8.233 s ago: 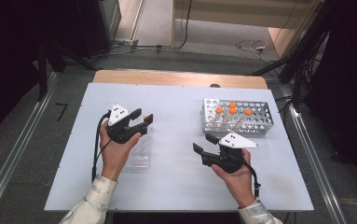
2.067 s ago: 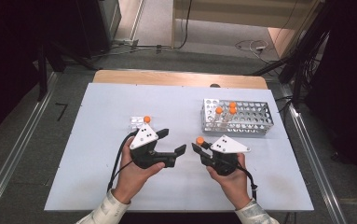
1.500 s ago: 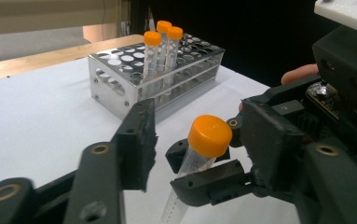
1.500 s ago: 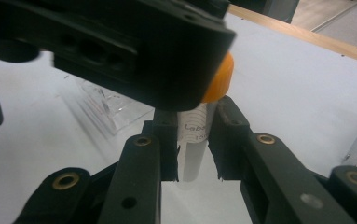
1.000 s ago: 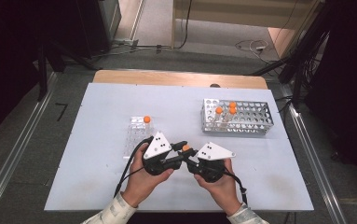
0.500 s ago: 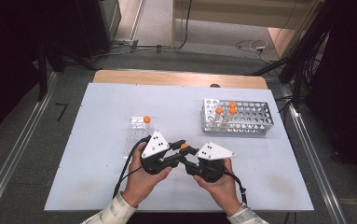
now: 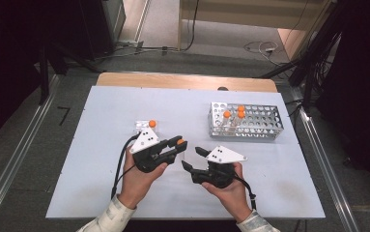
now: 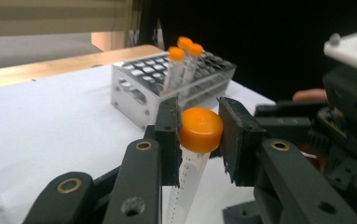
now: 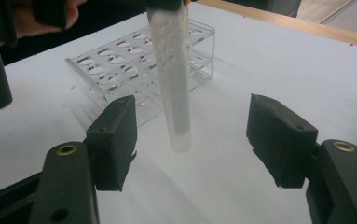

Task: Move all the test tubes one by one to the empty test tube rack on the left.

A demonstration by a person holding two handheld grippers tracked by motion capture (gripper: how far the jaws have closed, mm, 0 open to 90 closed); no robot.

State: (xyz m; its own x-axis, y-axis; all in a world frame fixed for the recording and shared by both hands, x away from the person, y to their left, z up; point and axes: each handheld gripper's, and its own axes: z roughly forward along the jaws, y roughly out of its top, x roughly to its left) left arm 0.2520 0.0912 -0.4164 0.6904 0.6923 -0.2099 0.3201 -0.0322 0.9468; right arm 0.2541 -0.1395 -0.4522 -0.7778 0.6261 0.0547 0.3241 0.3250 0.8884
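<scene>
Three orange-capped tubes point(image 7: 234, 116) are already seated in the metal rack point(image 7: 246, 122) at the bench's point(image 7: 100, 116) far right side; most holes there are seen unfilled. One more capped tube point(image 7: 152, 124) is left standing in the clear plastic rack point(image 7: 143, 128) just beyond the left gripper point(image 7: 177, 143). A fifth tube point(image 8: 195, 140) is gripped by the left gripper's fingers point(image 8: 168, 133), which are clamped on either side just under its orange cap point(image 8: 200, 129), with the tube body hanging down clear of the bench. From the right gripper view, the tube's lower end point(image 9: 176, 93) is seen between the right gripper's point(image 9: 192, 140) fingers point(image 9: 113, 140), but these are spread wide and untouched by it; the jaws have just been opening, so the tube is judged as just handed over from right to left. Work is judged roughly midway: a few tubes moved, one in transit above the bench between the two racks, one waiting. Left to do: held tube carried to a rack hole and lowered in, then the remaining tube fetched. Which rack is the destination cannot be told for certain.
</scene>
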